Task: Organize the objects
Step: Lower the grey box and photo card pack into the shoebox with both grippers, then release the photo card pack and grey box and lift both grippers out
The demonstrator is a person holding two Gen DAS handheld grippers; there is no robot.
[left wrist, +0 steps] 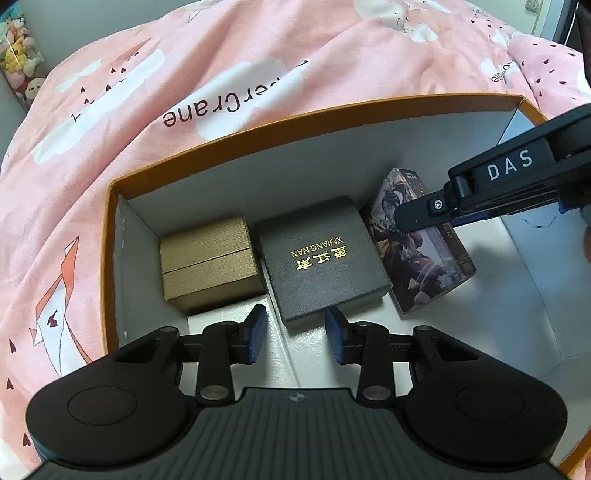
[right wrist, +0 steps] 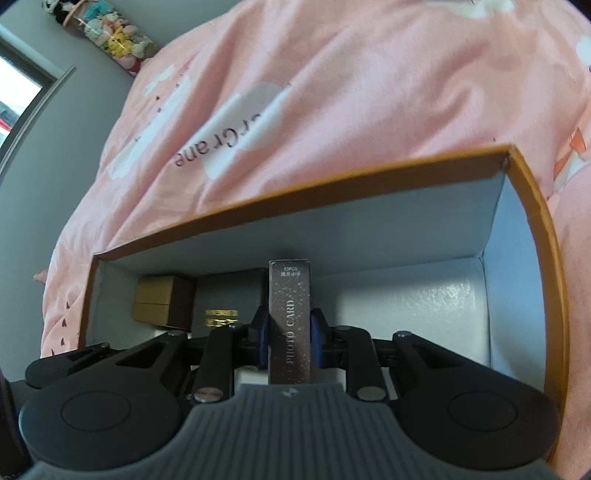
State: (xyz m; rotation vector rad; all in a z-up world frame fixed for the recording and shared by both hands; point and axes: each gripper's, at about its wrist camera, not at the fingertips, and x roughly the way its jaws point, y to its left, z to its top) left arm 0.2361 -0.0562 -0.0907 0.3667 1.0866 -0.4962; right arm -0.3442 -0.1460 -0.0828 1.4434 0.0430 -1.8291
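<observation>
An orange-rimmed storage box [left wrist: 258, 123] with a white inside lies on a pink bedspread. Inside it a gold box [left wrist: 208, 267] sits at the left, and a black box with gold lettering [left wrist: 321, 258] sits beside it. My right gripper [right wrist: 289, 341] is shut on a dark photo card box [right wrist: 289, 317], holding it inside the storage box just right of the black box. That card box [left wrist: 424, 254] and the right gripper [left wrist: 417, 218] show in the left wrist view. My left gripper [left wrist: 295, 332] is open and empty, just in front of the two boxes.
The pink bedspread [left wrist: 221, 74] surrounds the storage box [right wrist: 332, 188]. A tube of plush toys [right wrist: 107, 33] stands by the grey wall at the far left. The white floor [right wrist: 424, 306] of the storage box lies right of the card box.
</observation>
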